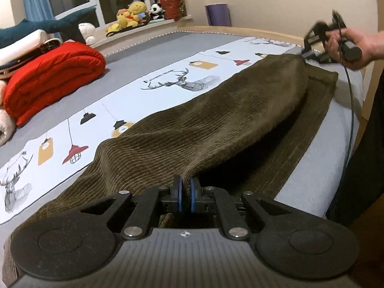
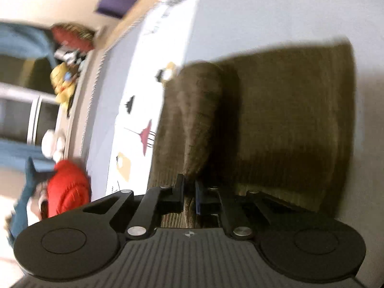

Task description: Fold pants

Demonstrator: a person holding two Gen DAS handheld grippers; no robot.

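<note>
Olive-brown corduroy pants [image 1: 192, 129], finely ribbed, lie lengthwise on a bed [image 1: 153, 45] along its near edge, partly over a white printed runner [image 1: 134, 100] showing line-drawn deer, hanging lamps and tags. One layer of the cloth is raised in a long rounded hump, taut between the two grippers; a flatter layer beneath it spreads toward the bed's edge. Left gripper [image 1: 185, 193]: blue-padded jaws drawn nearly together, a thin ridge of corduroy pinched between them at the near end. Right gripper [image 2: 189, 193], seen in its own blurred, tilted view: jaws narrow, a fold of the same fabric clamped between them; in the left wrist view it sits at the far end of the pants, held by a bare hand [image 1: 352, 48] with a black cable [image 1: 351, 110] trailing down. Bed surface grey, smooth. At the far left a puffy red quilted blanket [image 1: 52, 79], folded into a thick roll. Plush toys [image 1: 134, 12] crowd the window ledge beyond.
</note>
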